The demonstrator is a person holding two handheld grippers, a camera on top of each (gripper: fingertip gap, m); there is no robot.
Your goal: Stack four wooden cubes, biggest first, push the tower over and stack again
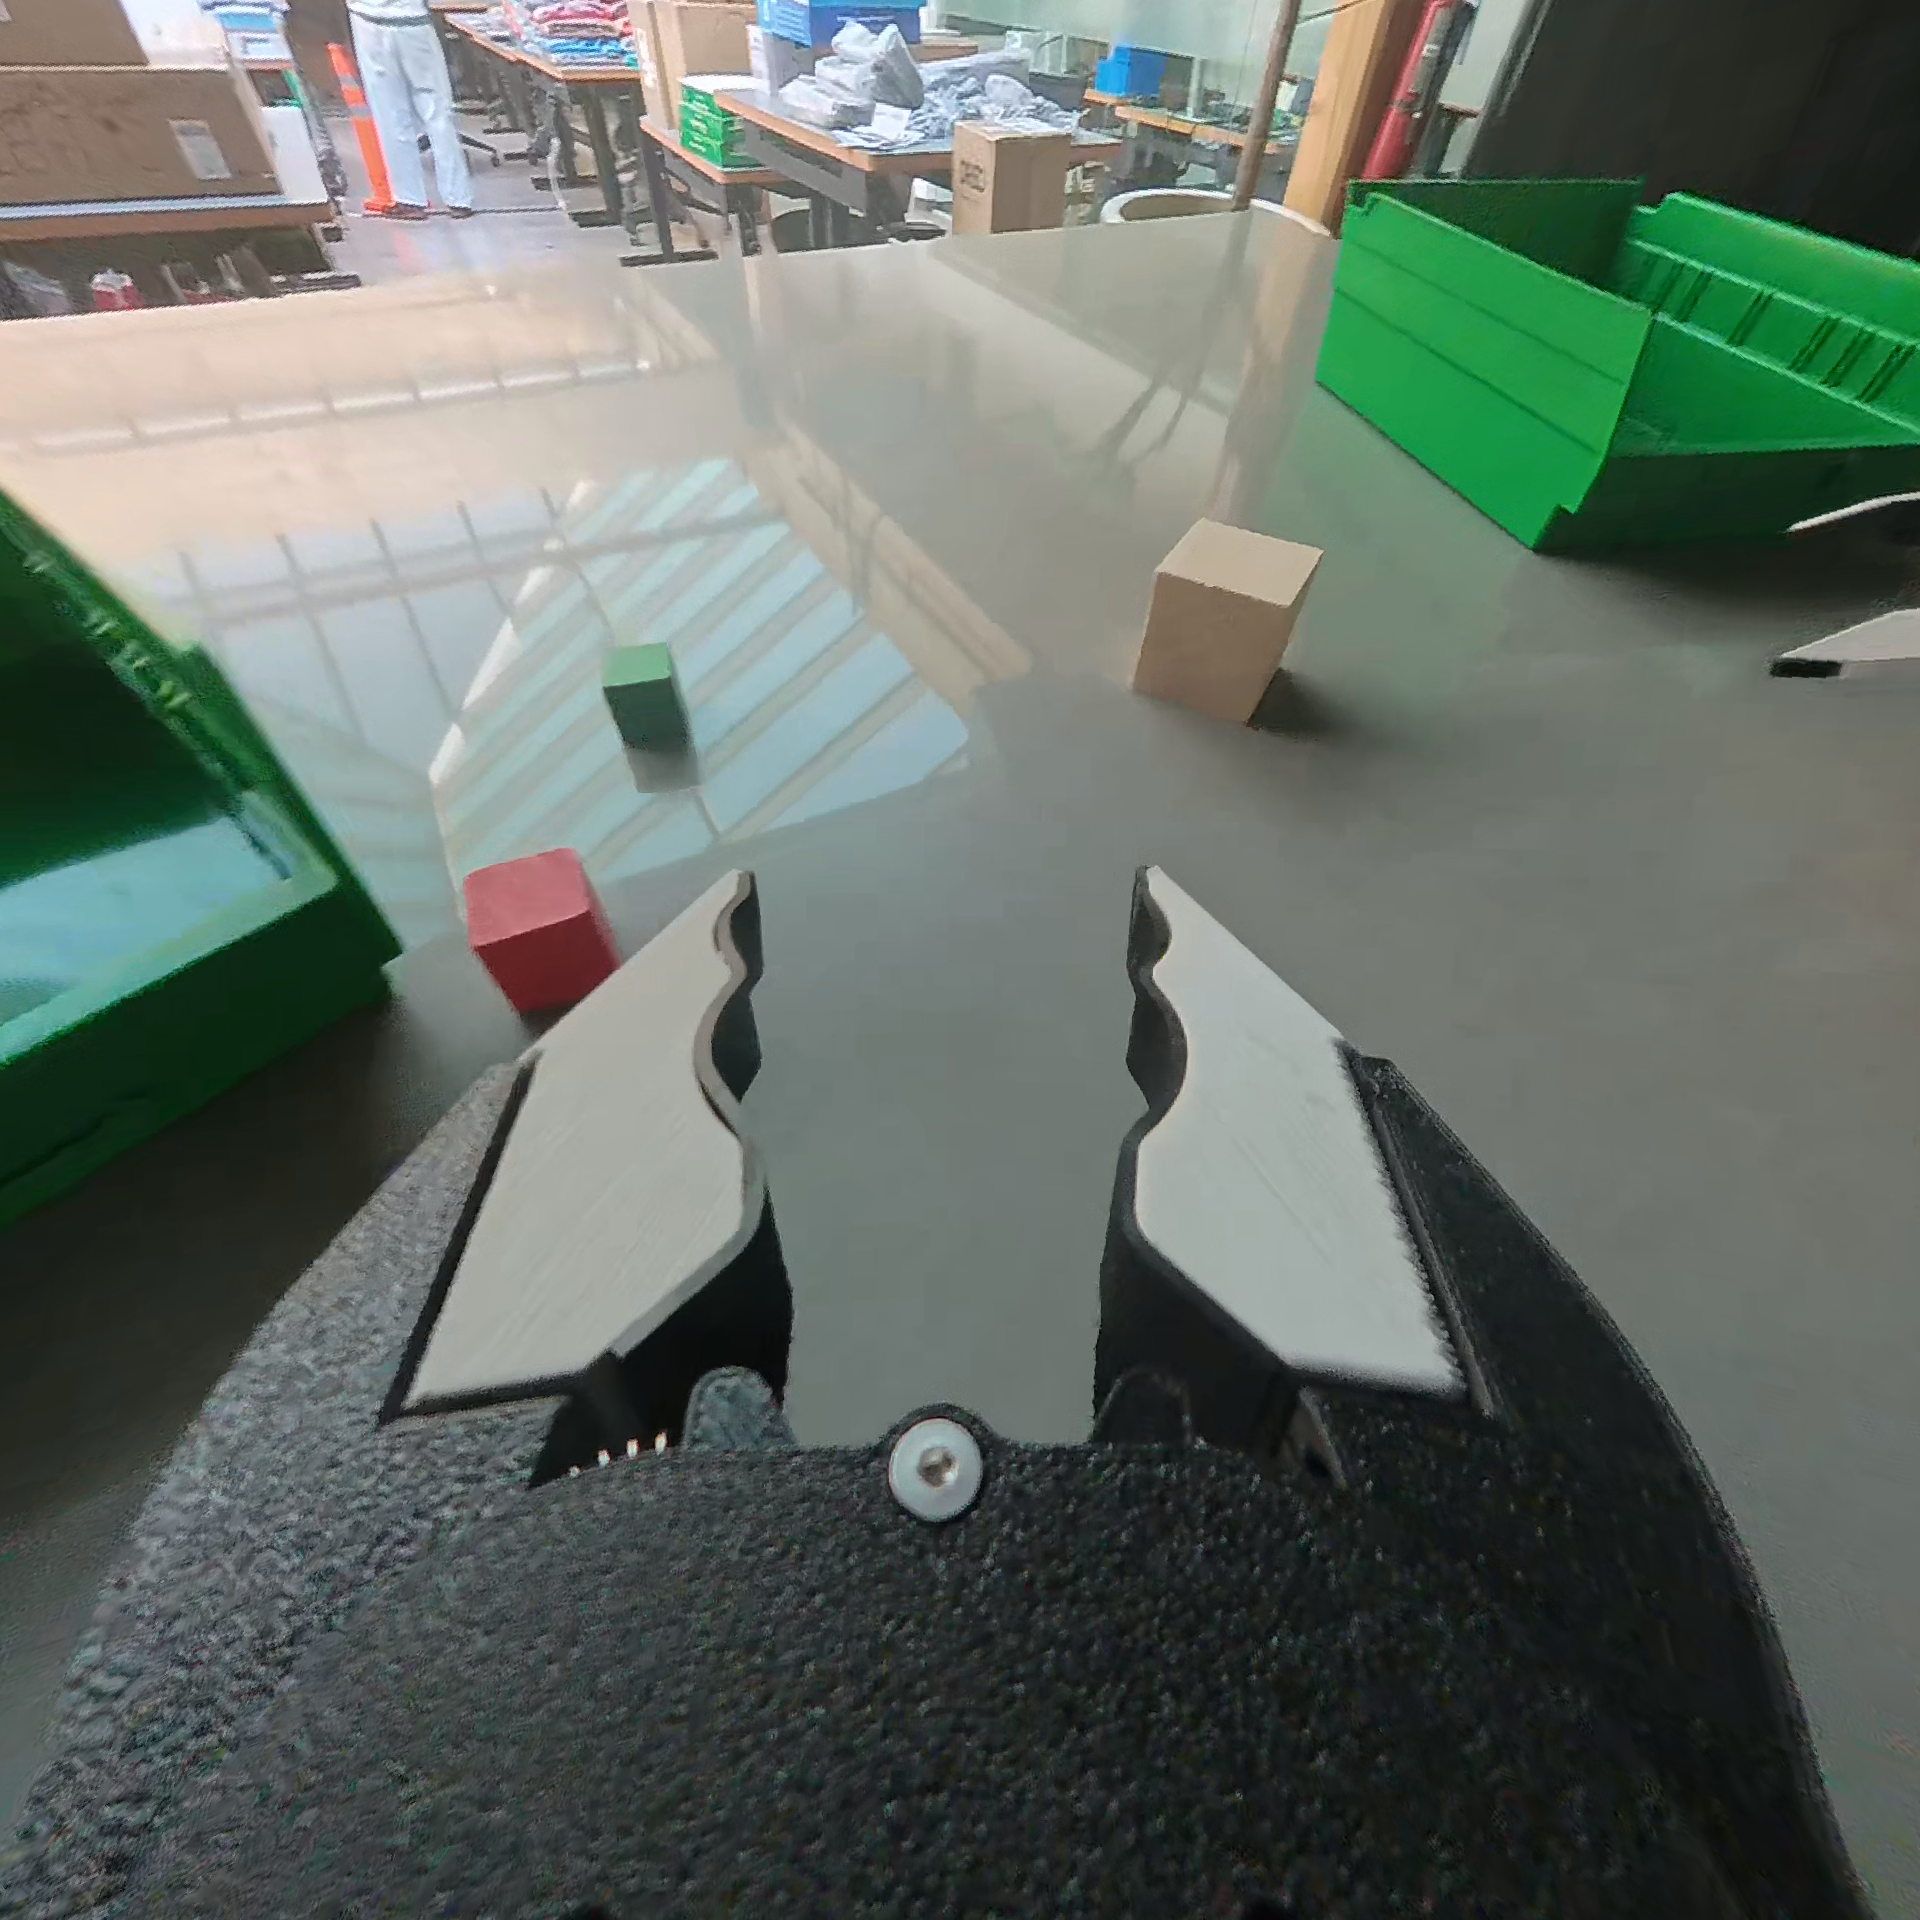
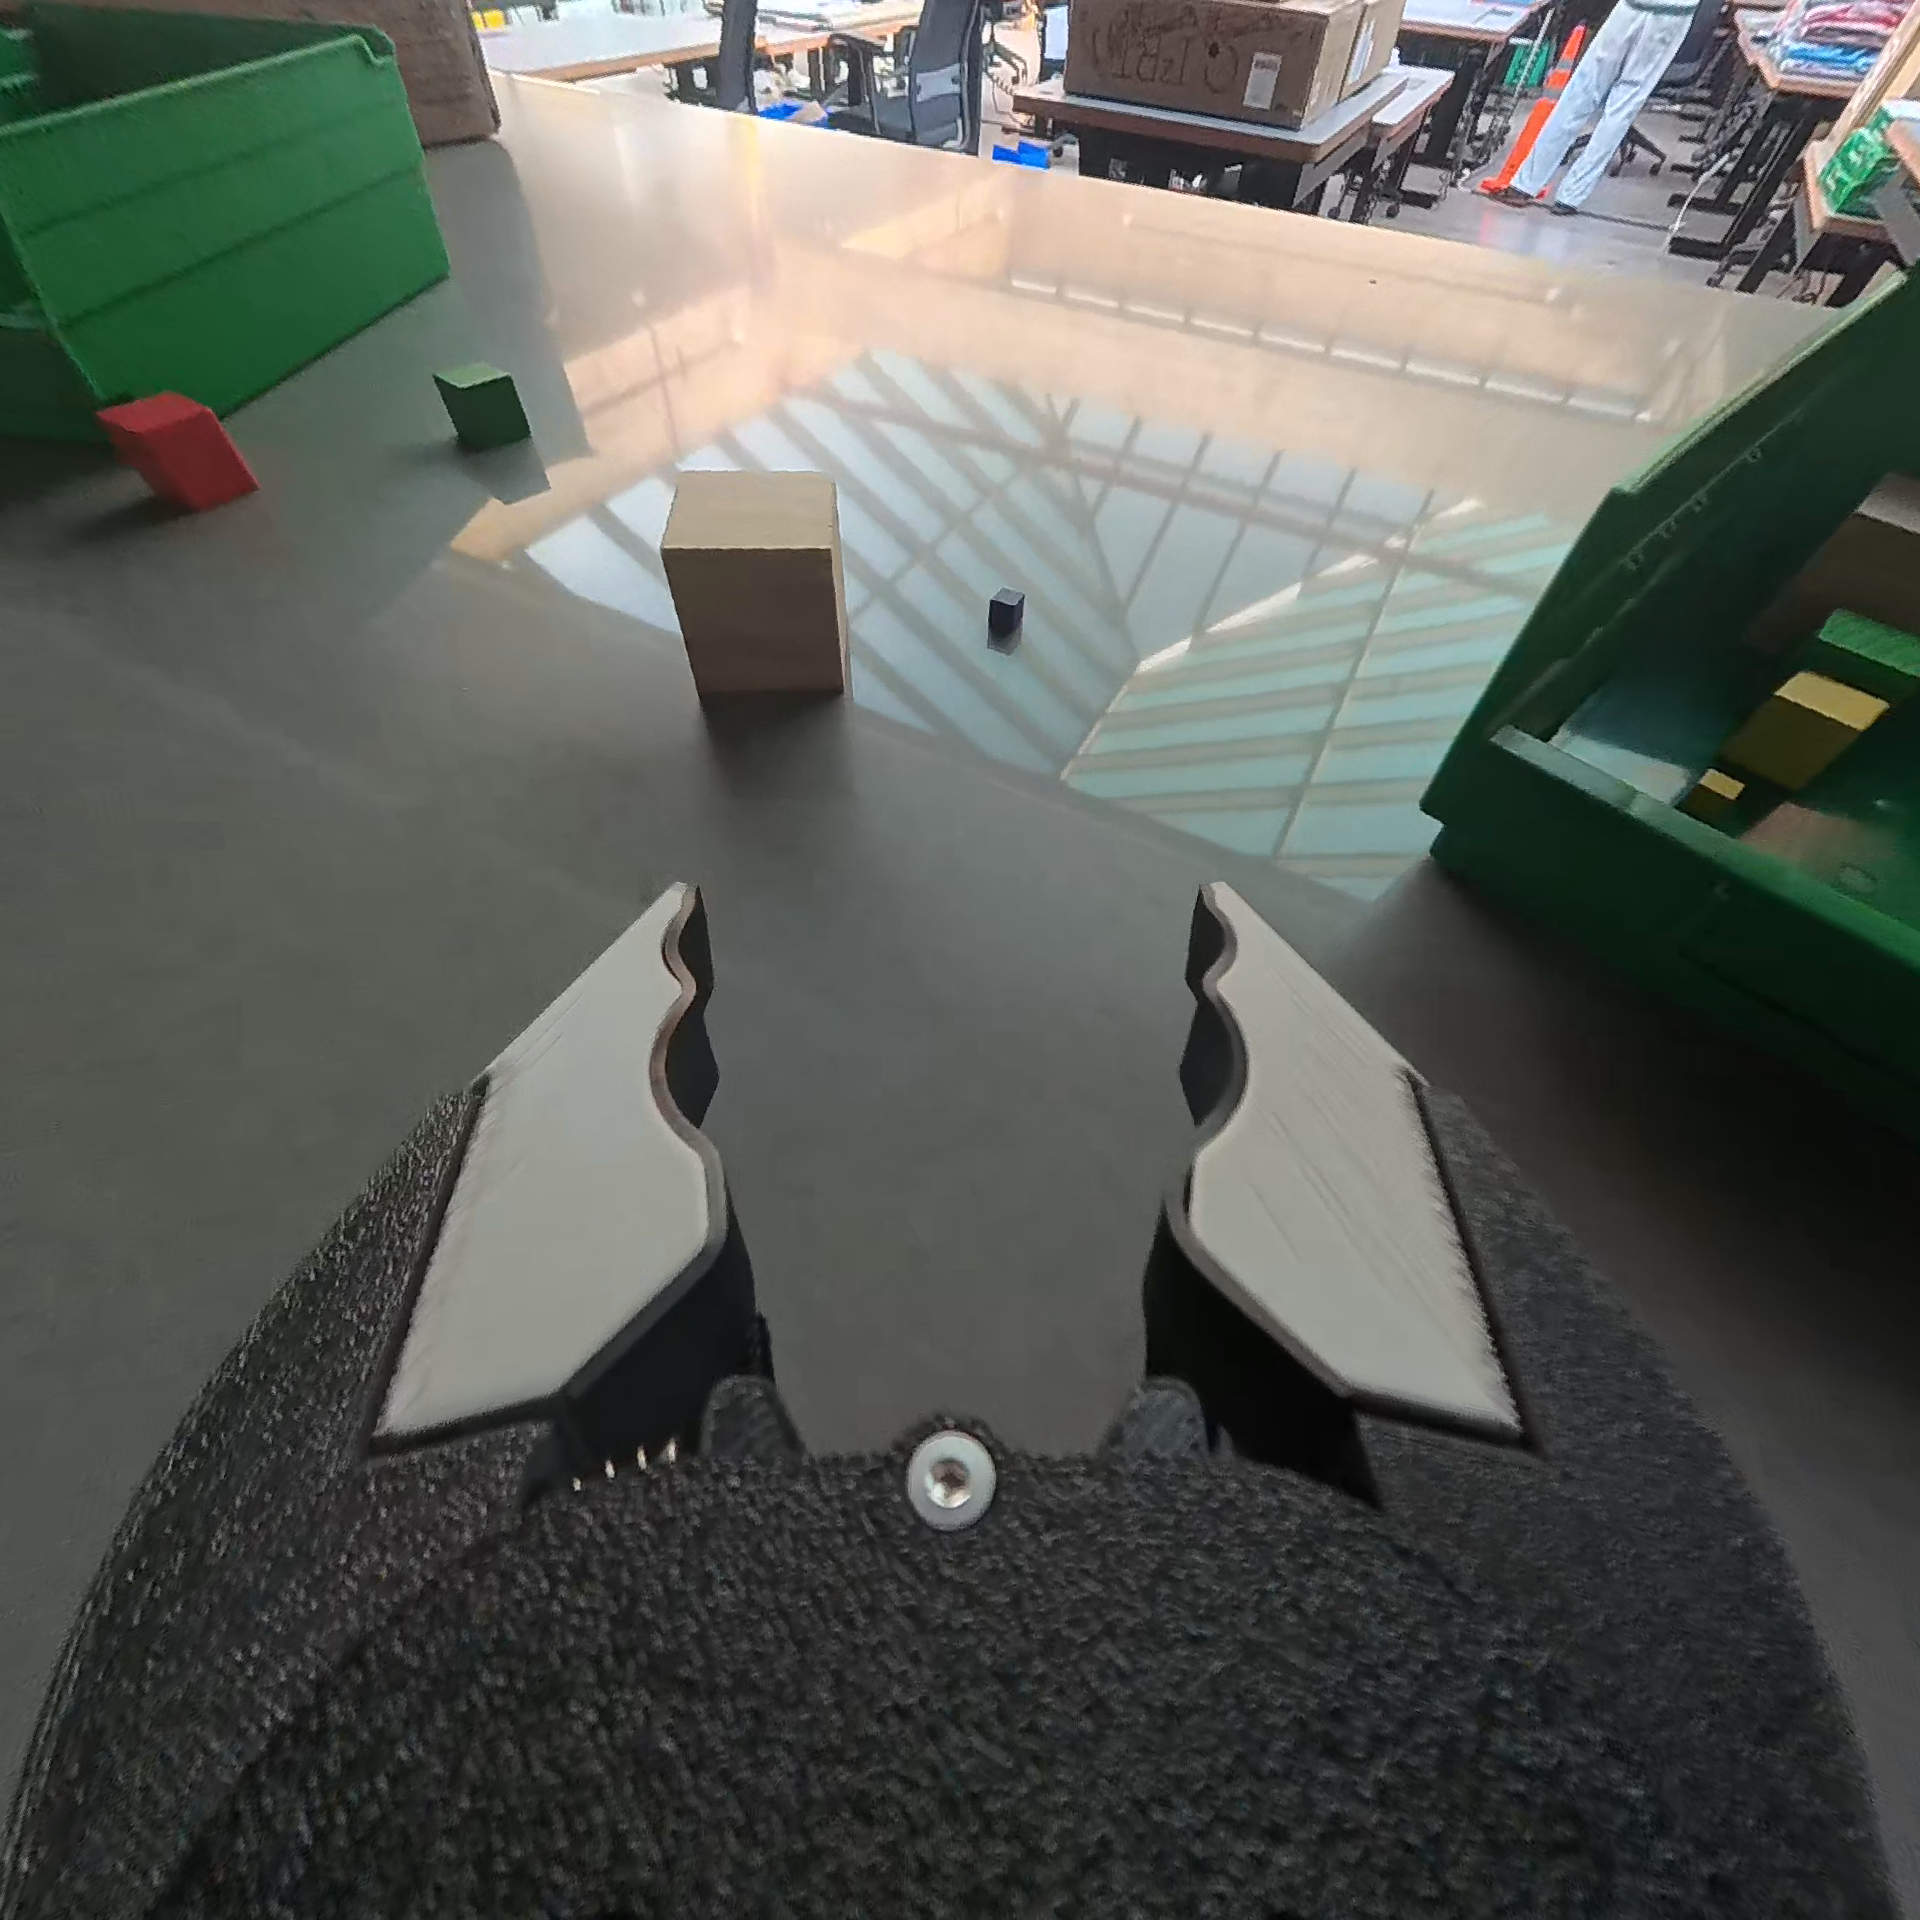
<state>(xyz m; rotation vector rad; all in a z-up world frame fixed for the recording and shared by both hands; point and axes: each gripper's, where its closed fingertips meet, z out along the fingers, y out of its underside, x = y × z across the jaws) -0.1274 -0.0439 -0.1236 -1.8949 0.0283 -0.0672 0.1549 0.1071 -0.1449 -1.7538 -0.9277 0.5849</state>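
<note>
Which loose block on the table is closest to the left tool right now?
The red block, just left of the left tool's left fingertip. The green block and tan block sit farther ahead.

We are seeing the left green bin (image 1: pixel 187 935) cut off by the left wrist view's edge, its inside blurring. The red block (image 1: pixel 535 928) is partly hiding behind a finger (image 1: pixel 623 1122). Two pale tips (image 1: pixel 1860 649) are entering at the right edge, too cropped to identify. In the right wrist view, the right green bin (image 2: pixel 1662 862) is running off-frame, and the tiny dark cube (image 2: pixel 1006 611) is too small to make out.
</note>
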